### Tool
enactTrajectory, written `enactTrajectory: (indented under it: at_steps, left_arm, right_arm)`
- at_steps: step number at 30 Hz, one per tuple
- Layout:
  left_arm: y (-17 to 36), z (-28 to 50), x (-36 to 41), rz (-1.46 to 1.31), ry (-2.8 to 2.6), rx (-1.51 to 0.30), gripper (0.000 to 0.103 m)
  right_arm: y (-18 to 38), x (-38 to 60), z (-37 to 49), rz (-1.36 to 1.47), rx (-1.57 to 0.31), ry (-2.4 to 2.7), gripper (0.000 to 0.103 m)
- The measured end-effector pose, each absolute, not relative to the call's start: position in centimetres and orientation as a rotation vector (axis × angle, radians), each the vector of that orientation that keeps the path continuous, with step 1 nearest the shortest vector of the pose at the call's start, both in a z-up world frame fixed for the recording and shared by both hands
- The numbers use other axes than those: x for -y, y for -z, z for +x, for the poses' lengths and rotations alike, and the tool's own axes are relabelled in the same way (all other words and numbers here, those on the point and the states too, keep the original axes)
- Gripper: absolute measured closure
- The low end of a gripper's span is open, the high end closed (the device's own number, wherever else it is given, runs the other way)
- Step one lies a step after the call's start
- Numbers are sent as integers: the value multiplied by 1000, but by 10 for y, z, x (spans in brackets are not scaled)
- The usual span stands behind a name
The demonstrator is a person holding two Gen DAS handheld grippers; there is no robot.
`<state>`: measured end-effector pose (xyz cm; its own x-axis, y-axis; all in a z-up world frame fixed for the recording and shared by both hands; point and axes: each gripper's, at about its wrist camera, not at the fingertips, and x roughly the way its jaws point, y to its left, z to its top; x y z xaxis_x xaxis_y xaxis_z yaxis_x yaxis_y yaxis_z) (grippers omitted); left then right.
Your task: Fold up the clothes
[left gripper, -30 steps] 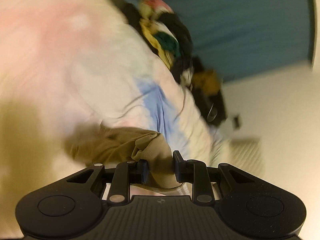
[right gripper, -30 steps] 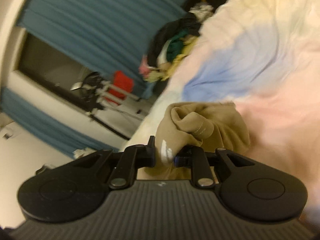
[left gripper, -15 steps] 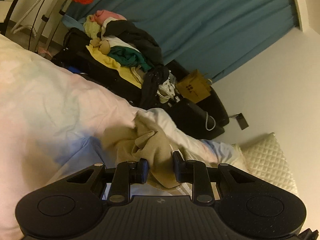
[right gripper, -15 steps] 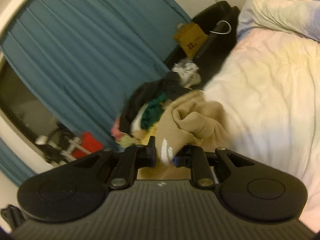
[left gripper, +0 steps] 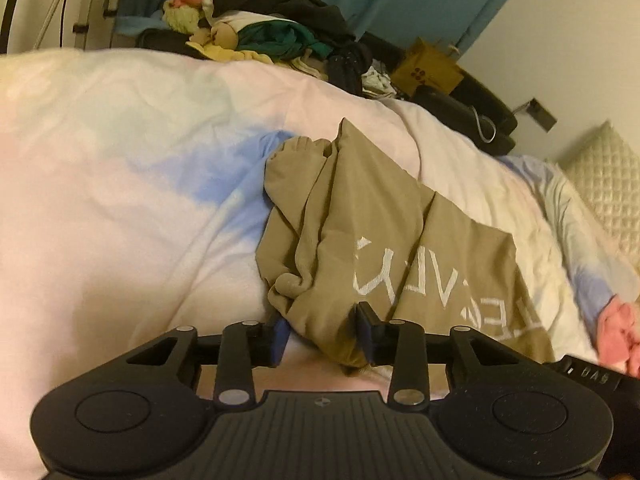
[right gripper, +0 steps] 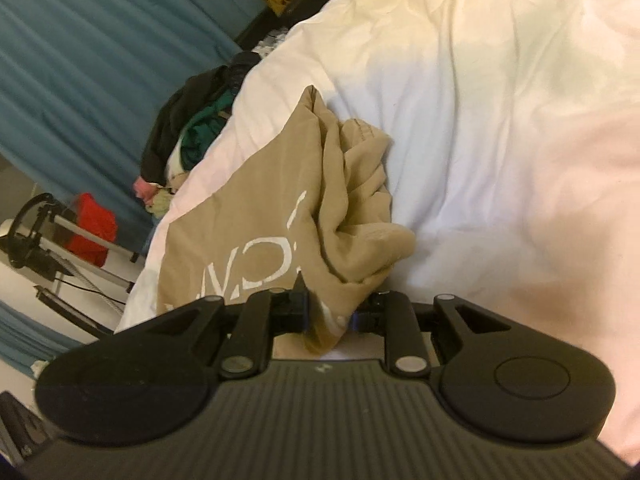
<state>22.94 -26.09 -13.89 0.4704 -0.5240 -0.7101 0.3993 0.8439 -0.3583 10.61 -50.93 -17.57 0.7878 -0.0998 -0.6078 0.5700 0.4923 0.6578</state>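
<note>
A tan T-shirt (left gripper: 400, 240) with white lettering lies spread on the pastel duvet (left gripper: 120, 200). It also shows in the right wrist view (right gripper: 248, 220). My left gripper (left gripper: 322, 332) holds one bunched end of the shirt between its fingers. My right gripper (right gripper: 330, 314) is shut on the other bunched end, low over the duvet (right gripper: 480, 120). The shirt body stretches between both grips, with a sleeve crumpled near each.
A heap of dark, green and yellow clothes (left gripper: 272, 32) sits on a black suitcase beyond the bed. A teal curtain (right gripper: 80, 60) hangs behind. A quilted pillow (left gripper: 604, 184) lies at the right. A metal rack with a red item (right gripper: 88, 232) stands on the floor.
Both grippers have swung the shirt down from the air onto the duvet. The shirt has opened from a bunched lump to a spread sheet with its lettering showing.
</note>
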Motion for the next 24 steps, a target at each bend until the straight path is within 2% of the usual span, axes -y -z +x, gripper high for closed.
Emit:
enactTrajectory:
  at_steps: [5, 7, 9, 11, 12, 14, 20, 24]
  left_arm:
    - [105, 189, 263, 24, 597, -850, 62]
    - [88, 169, 255, 31, 601, -810, 55]
    - [71, 148, 246, 39, 604, -770, 33]
    - [55, 128, 237, 46, 607, -730, 15]
    - [46, 118, 233, 50, 608, -710, 9]
    - [29, 97, 222, 62, 606, -658, 0]
    - [-22, 30, 180, 81, 614, -511, 0]
    - [-37, -9, 155, 70, 636, -449, 0]
  right_arm:
    - [130, 489, 83, 861, -582, 456, 80]
    - [112, 479, 70, 802, -582, 434, 80]
    - [93, 465, 57, 719, -564, 418, 68]
    - [75, 451, 44, 639, -540, 408, 24]
    - [66, 444, 37, 600, -525, 406, 16]
    - [49, 429, 21, 541, -493, 385, 14]
    - [12, 390, -25, 443, -434, 315, 14]
    - [3, 365, -53, 390, -395, 293, 14]
